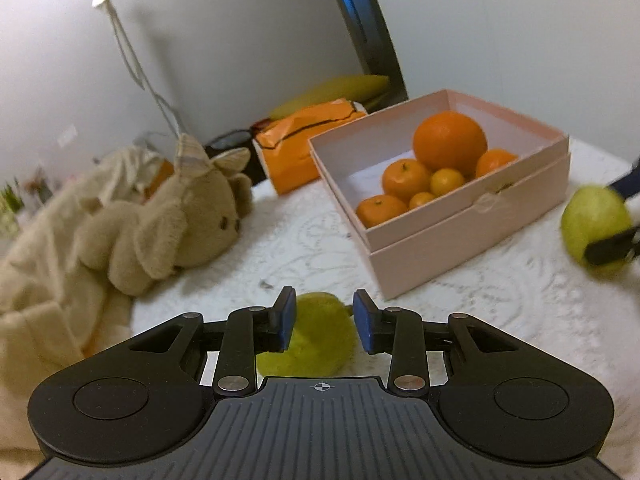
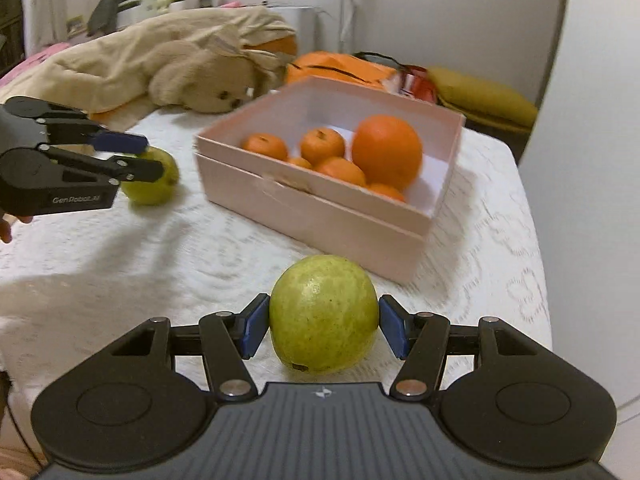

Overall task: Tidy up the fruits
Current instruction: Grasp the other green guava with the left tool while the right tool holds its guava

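Two green guavas sit on the white lace tablecloth [image 2: 120, 252], one in each of my grippers. My right gripper [image 2: 323, 322] has its blue pads pressed against both sides of the bigger guava [image 2: 323, 314], grasping it at the near edge of the table, just in front of the pink box [image 2: 320, 216]. My left gripper [image 1: 324, 318] has its pads straddling the smaller guava [image 1: 316, 340], which lies on the cloth to the left of the box. In the left wrist view a thin gap shows at the right pad, so I cannot tell whether that grasp has fully closed. In the right wrist view the same gripper [image 2: 140, 156] has its fingers over the top and side of that guava [image 2: 154, 184].

The pink box stands open, resting inside its own lid, in the middle of the table. Inside it lie one large orange [image 2: 387, 152] and several small tangerines [image 2: 322, 146] clustered against it on the near-left side.

Far left of the box a beige teddy bear [image 1: 188, 216] lies on its side on a cream blanket [image 2: 120, 48]. Behind the box is an orange bag [image 1: 304, 136], and beyond that a mustard-yellow cushion [image 2: 484, 92] against the far wall.
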### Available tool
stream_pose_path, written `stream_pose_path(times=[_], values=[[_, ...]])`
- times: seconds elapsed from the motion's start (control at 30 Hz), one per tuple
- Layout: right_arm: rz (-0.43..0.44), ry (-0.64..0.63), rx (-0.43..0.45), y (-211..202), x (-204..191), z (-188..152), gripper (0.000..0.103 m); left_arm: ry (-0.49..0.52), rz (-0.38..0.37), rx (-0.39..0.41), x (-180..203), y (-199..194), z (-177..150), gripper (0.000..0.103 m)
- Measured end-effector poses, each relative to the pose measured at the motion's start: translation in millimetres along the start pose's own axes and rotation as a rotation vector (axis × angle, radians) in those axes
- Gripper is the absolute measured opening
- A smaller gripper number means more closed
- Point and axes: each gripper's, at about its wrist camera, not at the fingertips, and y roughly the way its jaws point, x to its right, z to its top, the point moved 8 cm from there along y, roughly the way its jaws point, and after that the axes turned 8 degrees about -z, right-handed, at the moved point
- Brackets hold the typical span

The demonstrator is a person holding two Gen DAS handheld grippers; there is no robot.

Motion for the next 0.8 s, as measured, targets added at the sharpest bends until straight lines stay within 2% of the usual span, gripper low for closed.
stream_pose_path(times=[0.17, 0.23, 0.3, 0.4, 0.53, 0.6, 0.63, 0.67, 0.73, 0.8], values=[[0.049, 0.062, 0.038, -0.7, 9.3, -4.5, 0.059, 0.115, 0.065, -0.010, -2.4, -3.9, -13.6, 0.040], [0.062, 0.080, 0.052, -0.2, 13.1, -6.4, 0.060, 0.040, 0.032, -0.003, -14.5, -8.9, -16.4, 0.045], [0.087, 0.106, 0.047, 0.7, 15.8, -10.5, 0.060, -0.049, 0.014, -0.013, -28.7, -10.2, -18.3, 0.063], [0.141, 0.163, 0.006, 9.4, 14.9, -17.1, 0.060, -0.149, 0.062, -0.004, -53.2, -17.0, -21.8, 0.075], [0.142, 0.155, 0.014, 10.3, 12.1, -20.7, 0.061, -0.223, 0.156, -0.002, -79.8, -25.4, -27.3, 0.075], [0.135, 0.139, 0.017, 10.1, 11.0, -21.2, 0.061, -0.277, 0.189, -0.019, -92.8, -28.0, -33.6, 0.067], [0.132, 0.133, 0.019, 10.2, 10.1, -21.5, 0.061, -0.312, 0.171, -0.025, -95.7, -27.7, -36.8, 0.067], [0.127, 0.128, 0.021, 10.2, 9.0, -21.6, 0.061, -0.368, 0.114, -0.028, -96.9, -25.3, -40.9, 0.067], [0.123, 0.122, 0.024, 10.2, 7.8, -21.9, 0.061, -0.505, -0.044, -0.012, -94.8, -18.1, -46.1, 0.068], [0.120, 0.121, 0.025, 10.2, 7.5, -21.6, 0.061, -0.564, -0.086, -0.007, -92.7, -10.1, -46.8, 0.070]])
